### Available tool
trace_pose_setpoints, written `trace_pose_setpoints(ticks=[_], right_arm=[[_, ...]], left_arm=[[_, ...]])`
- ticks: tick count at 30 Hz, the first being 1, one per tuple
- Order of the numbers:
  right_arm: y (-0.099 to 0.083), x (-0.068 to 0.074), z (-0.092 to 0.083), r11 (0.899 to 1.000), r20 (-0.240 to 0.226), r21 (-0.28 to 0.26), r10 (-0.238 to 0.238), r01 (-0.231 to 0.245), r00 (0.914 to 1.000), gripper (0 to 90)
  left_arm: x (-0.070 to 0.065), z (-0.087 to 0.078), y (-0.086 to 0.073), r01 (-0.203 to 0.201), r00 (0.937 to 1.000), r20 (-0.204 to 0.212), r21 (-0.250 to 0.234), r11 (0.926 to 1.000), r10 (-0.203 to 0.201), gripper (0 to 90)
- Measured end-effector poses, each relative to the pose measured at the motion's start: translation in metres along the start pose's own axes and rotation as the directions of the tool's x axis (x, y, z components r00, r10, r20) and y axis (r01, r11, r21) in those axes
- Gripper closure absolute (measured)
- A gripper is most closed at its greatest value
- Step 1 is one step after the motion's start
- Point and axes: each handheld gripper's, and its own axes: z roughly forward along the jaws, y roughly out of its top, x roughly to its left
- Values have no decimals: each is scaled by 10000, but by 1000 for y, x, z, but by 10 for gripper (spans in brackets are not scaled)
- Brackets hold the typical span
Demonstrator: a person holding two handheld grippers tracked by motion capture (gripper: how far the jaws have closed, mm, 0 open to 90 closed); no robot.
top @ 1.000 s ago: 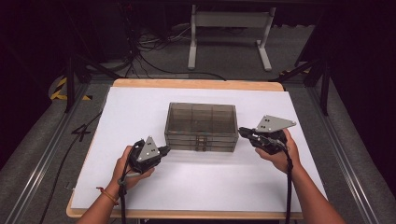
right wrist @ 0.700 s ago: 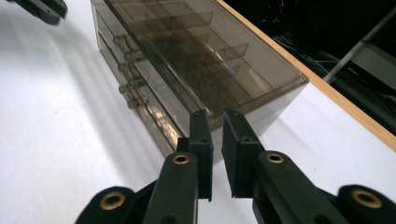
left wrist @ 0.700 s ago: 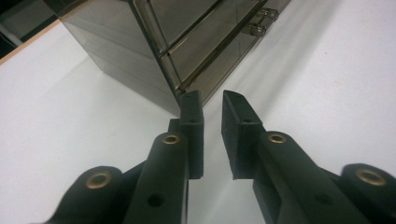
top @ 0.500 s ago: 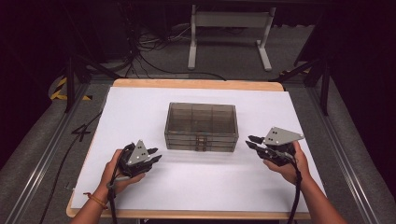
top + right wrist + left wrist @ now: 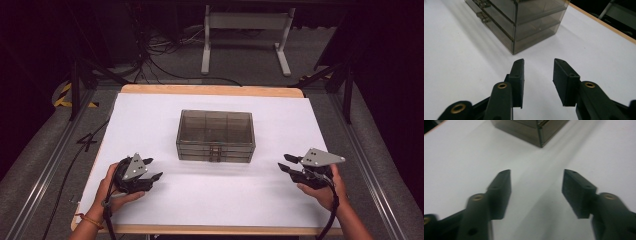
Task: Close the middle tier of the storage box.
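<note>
Sitting near the middle of the white table top [image 5: 150, 115] is the smoky clear drawer box [image 5: 215, 135], its latched front facing the person and its drawers stacked closed. The left gripper [image 5: 150, 169] is hovering off the box's front left corner, well apart from it, with bare white surface lying between the two. Its jaws have just been opening and are standing wide, with nothing between them; in the left gripper view only the box corner is showing ahead. The right gripper [image 5: 285, 163] is hanging off the front right corner, also clear of the box, pointing in toward it. Its jaws have just been opening too and are standing partly apart, gripping nothing; in the right gripper view the box's corner edge is rising beyond the gap. Open surface is running along the near side between both hands, and the wooden rim [image 5: 210, 90] is framing the far edge, with room on every side of the box.
</note>
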Motion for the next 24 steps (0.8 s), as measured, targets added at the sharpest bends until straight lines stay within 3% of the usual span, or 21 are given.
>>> trace_pose_setpoints(ticks=[4, 7, 11, 15, 18, 20, 23, 24], right_arm=[[-15, -5, -4, 9987, 18, -7, 504, -504, 9987, 552], [-24, -7, -6, 9980, 14, -41, 632, -631, 9980, 491], [-44, -13, -12, 9916, 226, -89, 1290, -1289, 9914, 411], [-57, -16, -17, 9890, 511, -35, 1478, -1478, 9877, 368], [-70, -19, -21, 9800, 731, -172, 1989, -1981, 9773, 303], [-73, -20, -21, 9787, 747, -88, 2052, -2051, 9759, 286], [-83, -20, -22, 9743, 897, -171, 2254, -2248, 9701, 235], [-85, -20, -22, 9712, 912, -298, 2382, -2364, 9669, 213]], left_arm=[[2, -4, -6, 139, 9999, -41, -8, 9999, -139, 321], [4, -8, -9, 281, 9996, 30, -132, 9995, -280, 286], [8, -13, -15, 372, 9991, 193, -26, 9993, -371, 207], [12, -15, -19, 629, 9970, 449, -67, 9980, -626, 151], [14, -16, -23, 817, 9950, 578, -90, 9966, -811, 120], [15, -16, -25, 886, 9944, 598, -141, 9960, -876, 108], [17, -20, -38, 1413, 9873, 785, -402, 9892, -1378, 99], [17, -22, -40, 1380, 9885, 690, -431, 9895, -1349, 95]])
